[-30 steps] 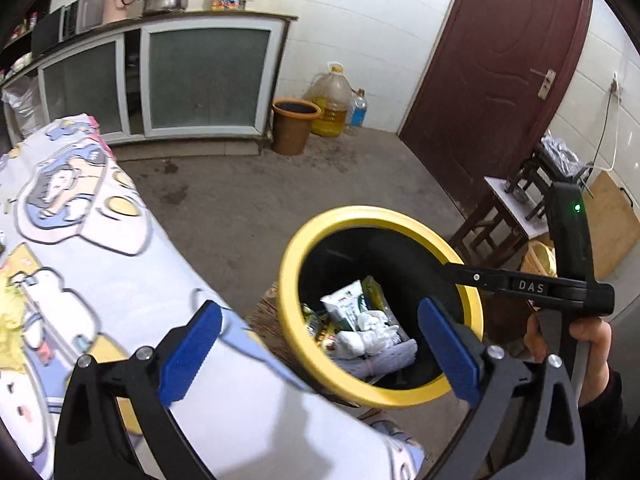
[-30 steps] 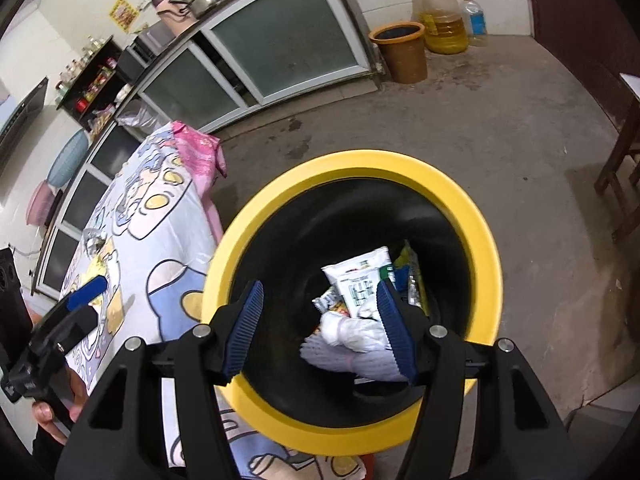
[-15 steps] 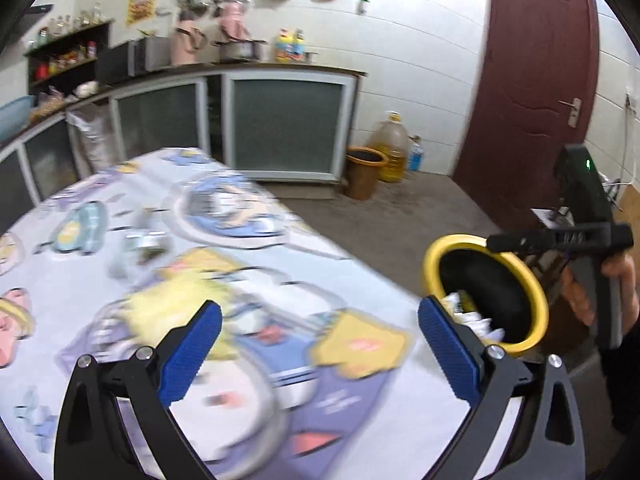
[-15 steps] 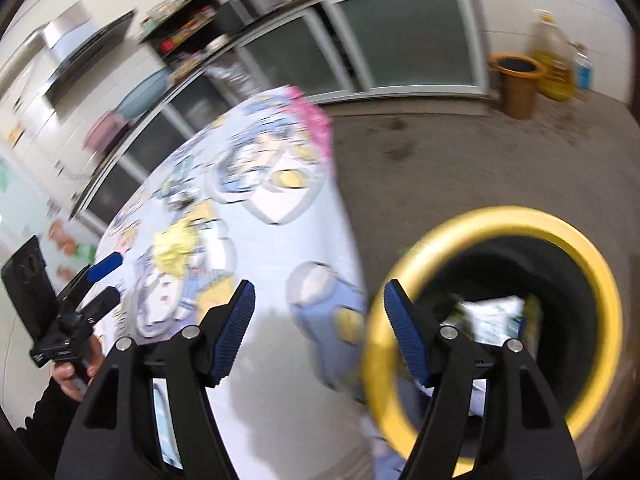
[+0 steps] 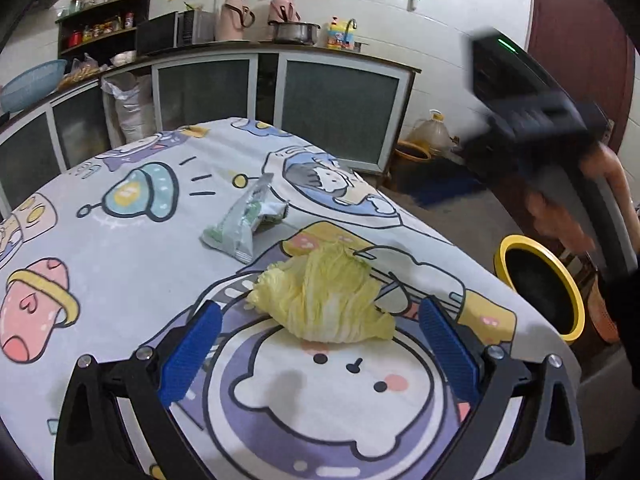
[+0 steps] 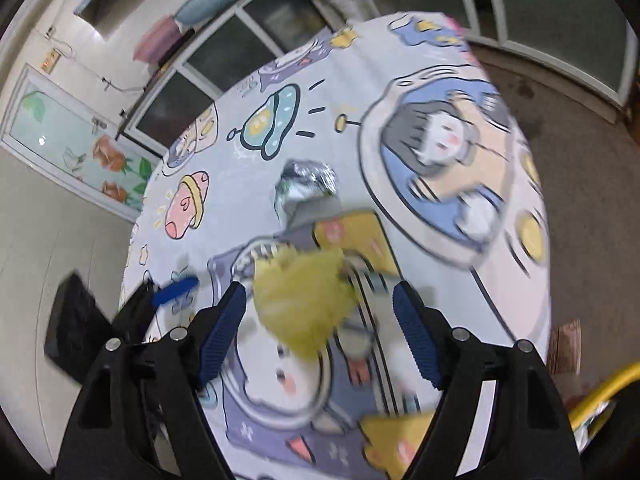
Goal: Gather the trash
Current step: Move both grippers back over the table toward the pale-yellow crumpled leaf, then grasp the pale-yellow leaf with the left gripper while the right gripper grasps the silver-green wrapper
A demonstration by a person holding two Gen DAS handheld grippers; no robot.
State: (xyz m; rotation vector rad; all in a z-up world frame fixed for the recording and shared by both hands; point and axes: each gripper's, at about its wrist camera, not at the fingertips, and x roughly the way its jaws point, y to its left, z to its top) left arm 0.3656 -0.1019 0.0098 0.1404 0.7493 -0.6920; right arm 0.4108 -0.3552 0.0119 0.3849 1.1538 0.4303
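A pale yellow cabbage leaf (image 5: 324, 300) lies on the cartoon-print tablecloth (image 5: 120, 248), just beyond my left gripper (image 5: 320, 344), which is open with nothing between its blue pads. Behind the leaf lies a crumpled green-and-silver snack wrapper (image 5: 244, 220). My right gripper (image 6: 320, 332) hovers over the same leaf (image 6: 300, 300); its jaws are opening and nothing is held. The wrapper (image 6: 306, 184) shows beyond it. The yellow-rimmed black bin (image 5: 540, 284) stands off the table's right edge. The right gripper's body (image 5: 528, 120) appears blurred in the left wrist view.
Glass-fronted cabinets (image 5: 336, 108) with pots and jugs line the back wall. A brown bucket (image 5: 412, 154) and an oil jug (image 5: 434, 132) stand on the floor by a dark red door (image 5: 580, 40). The bin's rim (image 6: 600, 392) peeks in at the right wrist view's lower right.
Both grippers swung away from the bin to over the table. The cabbage leaf now lies just ahead of each. The right gripper's jaws stand wider than before.
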